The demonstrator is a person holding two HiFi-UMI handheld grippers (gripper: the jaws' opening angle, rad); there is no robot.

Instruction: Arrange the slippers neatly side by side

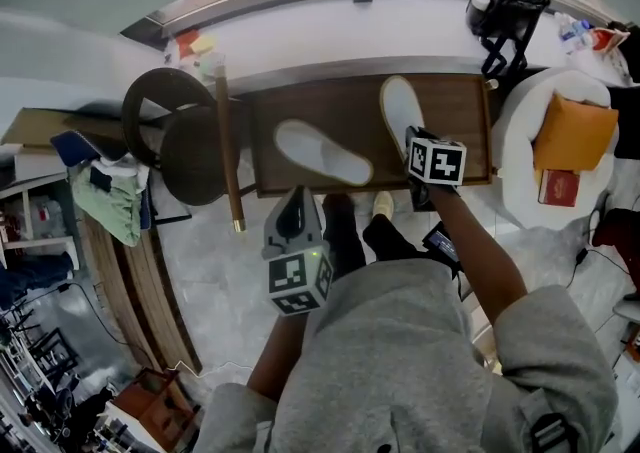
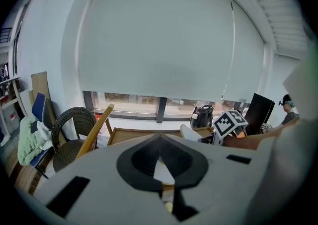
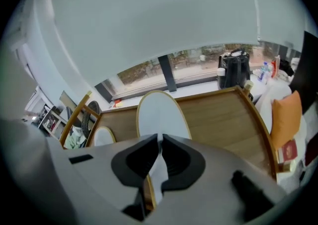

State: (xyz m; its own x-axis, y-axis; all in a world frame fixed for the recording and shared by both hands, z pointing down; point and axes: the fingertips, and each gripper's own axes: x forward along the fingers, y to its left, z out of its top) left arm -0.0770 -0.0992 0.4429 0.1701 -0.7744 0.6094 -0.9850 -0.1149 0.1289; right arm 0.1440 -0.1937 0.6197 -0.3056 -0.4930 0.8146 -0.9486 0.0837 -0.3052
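Right tool (image 3: 160,142) is clamped on the heel end of one white slipper (image 1: 398,101), which lies on the wooden counter (image 1: 455,111). Second slipper (image 1: 320,151) lies apart to its left, angled across the counter. Left tool (image 2: 160,138) hangs at the near counter edge, tips together.

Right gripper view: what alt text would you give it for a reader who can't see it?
The right gripper has its jaws shut on the near end of a white slipper lying on a wooden table. A second slipper lies to its left; behind are a window and a black bag, with an orange cushion at right.
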